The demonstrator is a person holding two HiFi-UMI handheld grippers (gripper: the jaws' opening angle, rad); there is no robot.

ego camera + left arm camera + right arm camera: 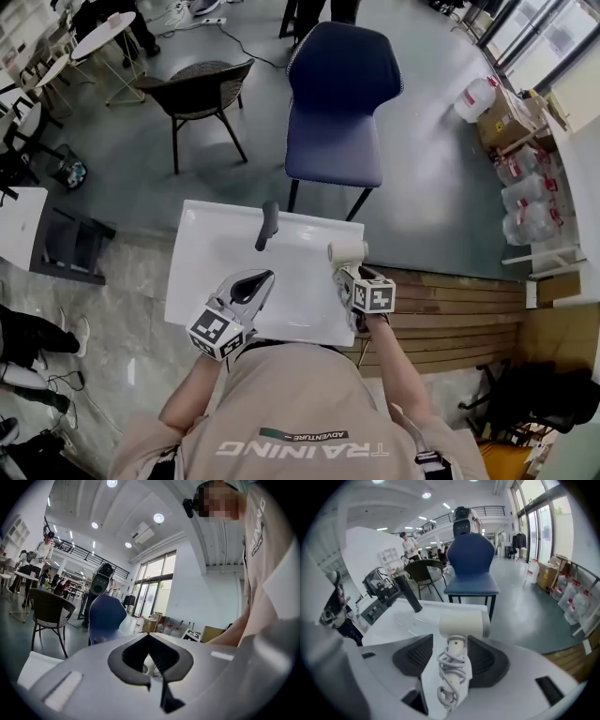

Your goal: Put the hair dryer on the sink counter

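A white hair dryer (347,251) with its cord coiled round the handle (452,667) sits between the jaws of my right gripper (350,273), which is shut on that handle. Its barrel (462,623) points sideways over the right side of the white sink counter (211,246). My left gripper (263,277) hovers over the counter's front left part, jaws shut with nothing in them (149,635). A black faucet (267,225) rises from the counter's back middle.
A blue chair (337,103) stands just behind the counter, and a dark woven chair (199,89) further left. Bottles and boxes (511,141) line the right wall. Wooden planks (450,305) lie to the right of the counter.
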